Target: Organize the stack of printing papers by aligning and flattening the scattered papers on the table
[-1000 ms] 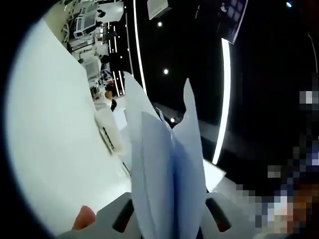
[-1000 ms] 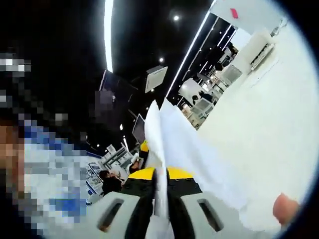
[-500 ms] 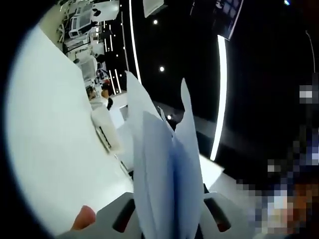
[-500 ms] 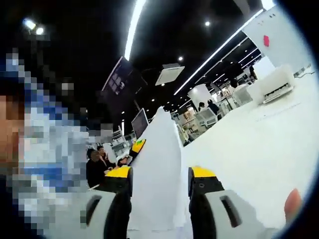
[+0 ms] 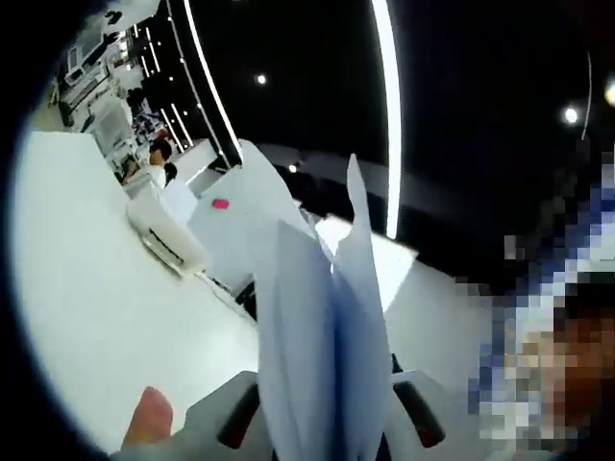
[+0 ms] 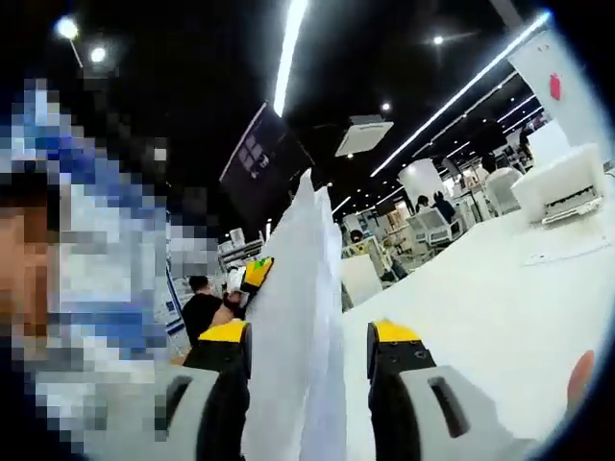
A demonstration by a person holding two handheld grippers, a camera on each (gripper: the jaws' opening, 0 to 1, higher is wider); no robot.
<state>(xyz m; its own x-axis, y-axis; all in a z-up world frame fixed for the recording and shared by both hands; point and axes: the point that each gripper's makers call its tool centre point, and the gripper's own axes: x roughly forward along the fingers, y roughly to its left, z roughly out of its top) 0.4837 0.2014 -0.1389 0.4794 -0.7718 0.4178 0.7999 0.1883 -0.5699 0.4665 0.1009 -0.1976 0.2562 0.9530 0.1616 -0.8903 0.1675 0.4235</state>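
A stack of white printing papers [image 5: 317, 317] stands on edge between the grey jaws of my left gripper [image 5: 325, 399], which is shut on it. The sheets fan apart at the top, with uneven edges. In the right gripper view the same papers [image 6: 298, 307] rise between the yellow-tipped jaws of my right gripper [image 6: 309, 338]. Those jaws stand apart and open, with the papers loose in the gap. A small yellow tip [image 6: 256, 273] peeks out behind the papers' left edge. The white table [image 5: 106, 317] lies below.
A white printer-like box [image 5: 163, 235] sits on the table [image 6: 500, 307], also visible as the box [image 6: 567, 182] at the far right. A fingertip [image 5: 146, 418] shows by the left jaw. People stand at desks in the background.
The right gripper's jaws, shut on the papers a second ago, have opened around them. Both cameras have tilted. The left gripper still holds the papers.
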